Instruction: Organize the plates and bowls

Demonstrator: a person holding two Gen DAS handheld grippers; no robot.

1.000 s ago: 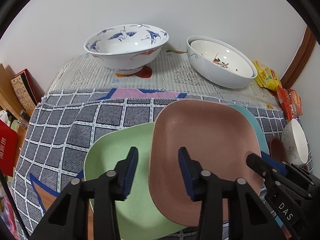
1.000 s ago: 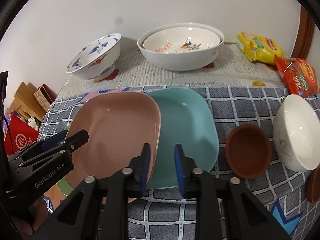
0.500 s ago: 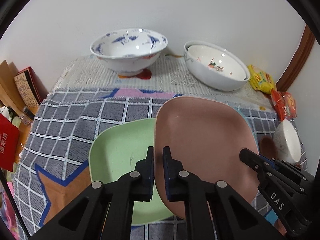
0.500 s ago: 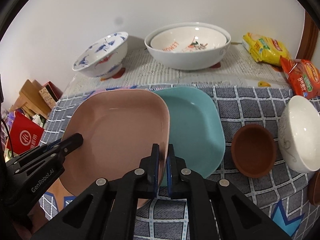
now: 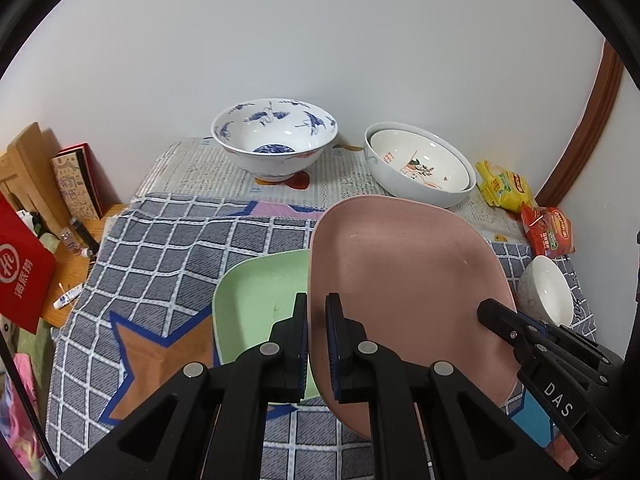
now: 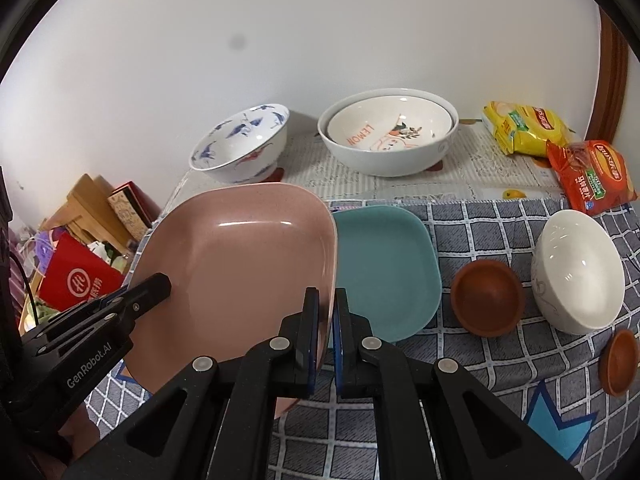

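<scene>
While I hold the pink plate [image 5: 404, 292] off the checked cloth [image 5: 160, 248] that covers the surface, my left jaws are clenched on its left rim and my right jaws on its right rim. Far left, a red bag [image 5: 22, 272] carries white Chinese characters and a round logo; I cannot read them surely. My left gripper [image 5: 317, 344] bites the plate's edge just above the green plate [image 5: 256, 304], which lies flat on the cloth. In the right wrist view the left tool's side reads "GenRobot.AI". Behind, a blue-and-white crane bowl [image 5: 274, 140] stands beside two nested white bowls [image 6: 388, 132]; the inner one says "LEMON" in orange. My right gripper [image 6: 325, 340] pinches the plate's other rim, and its body shows "DAS" in the left wrist view. A teal plate [image 6: 388, 268] lies beneath that side. Further right sit a brown bowl [image 6: 486, 298], a white bowl [image 6: 578, 272], and yellow [image 6: 524, 128] and orange [image 6: 592, 176] snack packets whose print is too small to read.
</scene>
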